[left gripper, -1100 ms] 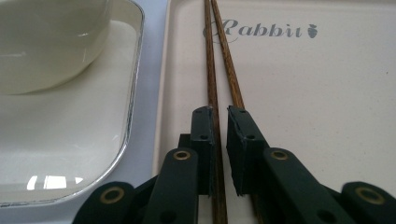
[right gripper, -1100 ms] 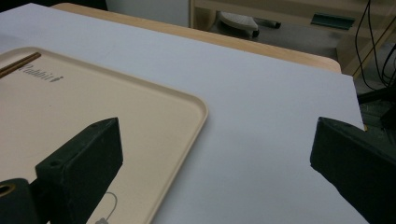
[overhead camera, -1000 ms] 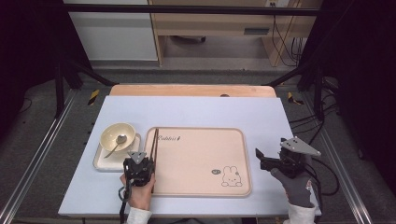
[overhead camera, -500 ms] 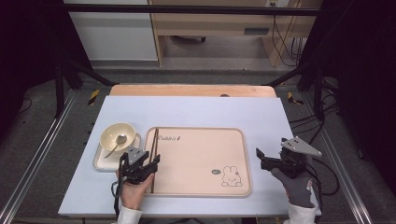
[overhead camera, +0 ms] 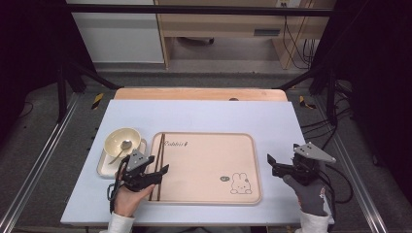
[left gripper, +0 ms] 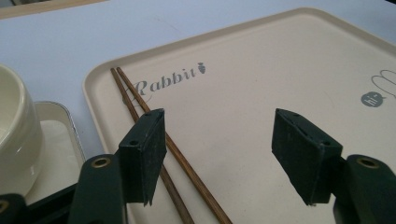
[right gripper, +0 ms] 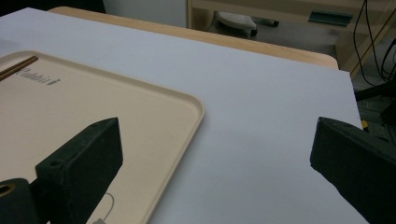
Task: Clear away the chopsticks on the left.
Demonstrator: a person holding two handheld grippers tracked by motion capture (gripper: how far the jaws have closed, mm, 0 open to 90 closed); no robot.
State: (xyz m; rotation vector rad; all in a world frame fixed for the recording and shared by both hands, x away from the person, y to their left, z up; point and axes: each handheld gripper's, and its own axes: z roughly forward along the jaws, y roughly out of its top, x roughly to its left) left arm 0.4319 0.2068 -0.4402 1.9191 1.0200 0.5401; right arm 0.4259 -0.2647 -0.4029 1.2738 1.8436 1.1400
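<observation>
**Left gripper opened above chopsticks lying on the tray**

A pair of thin dark brown wooden chopsticks (overhead camera: 159, 162) lies side by side along the left edge of a cream rectangular plastic tray (overhead camera: 243, 145), which is printed with the word "Rabbit" and a small white rabbit drawing. The tray rests on a pale blue tabletop (overhead camera: 204, 116).

The left gripper (overhead camera: 156, 172), held in a bare hand (overhead camera: 127, 200) at the near left corner of the tray, hangs just above the near end of the chopsticks. Its jaws have just been opening and now stand spread. In the left gripper view the chopsticks (left gripper: 159, 140) run along the tray (left gripper: 261, 70) floor, passing beneath the left-hand jaw; neither pad presses on them, and the gap between the jaws holds nothing.

Just left of the tray, a round cream ceramic bowl (overhead camera: 121, 140) with a metal spoon (overhead camera: 121, 148) in it sits on a small cream square dish (overhead camera: 106, 167).

The right gripper (overhead camera: 272, 165), held in a grey-gloved hand (overhead camera: 308, 191), is over the tabletop just beside the right edge of the tray. Its jaws are spread wide with nothing between them; the right gripper view looks across the tray (right gripper: 140, 107) corner and bare tabletop (right gripper: 261, 93).
</observation>
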